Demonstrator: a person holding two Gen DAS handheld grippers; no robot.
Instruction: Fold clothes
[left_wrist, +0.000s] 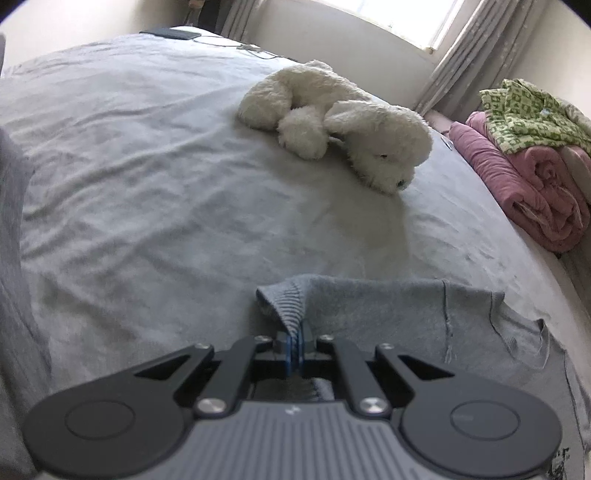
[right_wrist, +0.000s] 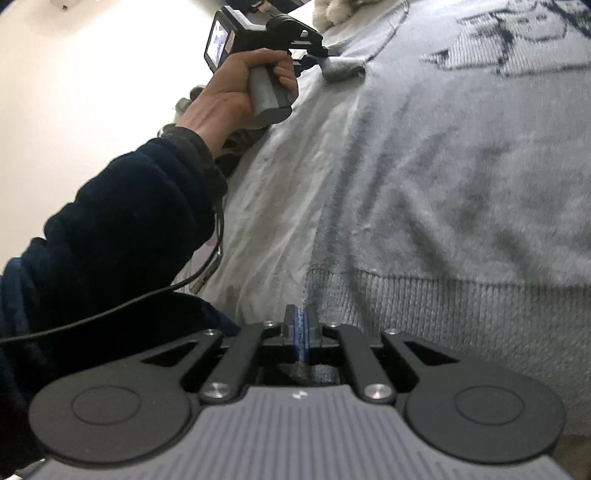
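Two views: one along each pair of tongs, both looking over the same bed.
Bed (left_wrist: 147, 177): wide, covered with a rumpled pale grey sheet; it carries everything below.
Sweater (right_wrist: 461, 177): grey knit with a dark printed pattern on its front, spread flat on the sheet at the near edge of the bed; the ribbed hem lies toward the right tongs, a sleeve reaches toward the left tongs.
Bedding pile (left_wrist: 528, 192): pink rolled blankets at the right edge of the bed, well apart from the sweater.
Green garment (left_wrist: 532, 114): green-and-cream patterned cloth, crumpled on top of the pink pile.
Plush dog (left_wrist: 340, 129): white, lying on its side mid-bed, beyond the sweater and not touching it.
Sleeve of the person (right_wrist: 110, 229): dark blue, running up to the left hand (right_wrist: 236, 96), which grips the handle of the left tool.
Left tongs (left_wrist: 294, 347): clenched on the ribbed cuff (left_wrist: 288, 306) of the sweater sleeve; the cuff is bunched and lifted slightly where the blue pads pinch it.
Right tongs (right_wrist: 303, 332): clenched on the corner of the ribbed hem (right_wrist: 424, 306), a thin fold of knit showing between the blue pads.
Dark flat object (left_wrist: 173, 34): on the far end of the bed; too small to tell what it is.
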